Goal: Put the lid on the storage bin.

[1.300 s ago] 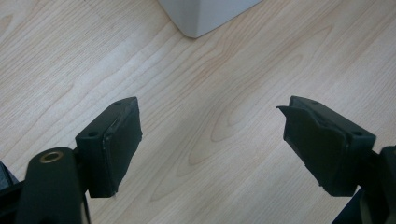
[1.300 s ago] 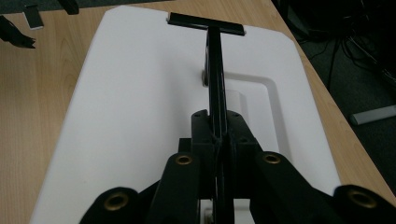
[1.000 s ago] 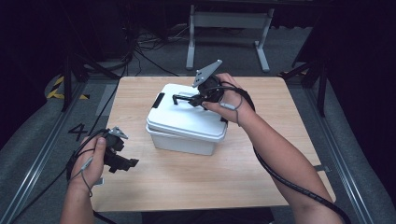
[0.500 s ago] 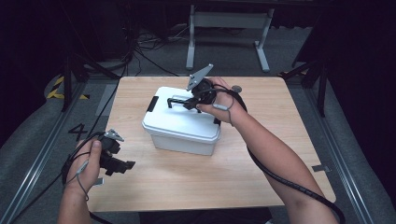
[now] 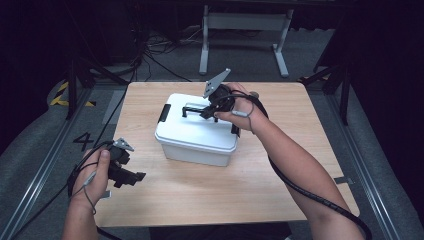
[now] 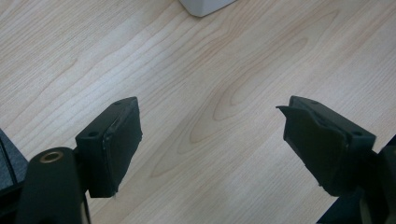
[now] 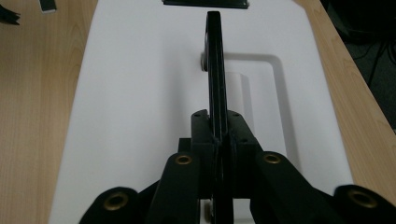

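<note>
While my right gripper [image 5: 202, 111] stays clamped on the black handle [image 7: 215, 60], the white box [image 5: 192, 135] has slid from the bench's middle toward its left edge since the first frame, and is turned a little. The handle stands upright off the lid [image 7: 140, 93], pinched between both jaws. My left gripper [image 5: 131, 176] sits near the front left corner of the bench [image 5: 280, 190], jaws wide apart over bare wood, holding nothing, unmoved. I read no label on the box; its lid is shut, contents hidden.
</note>
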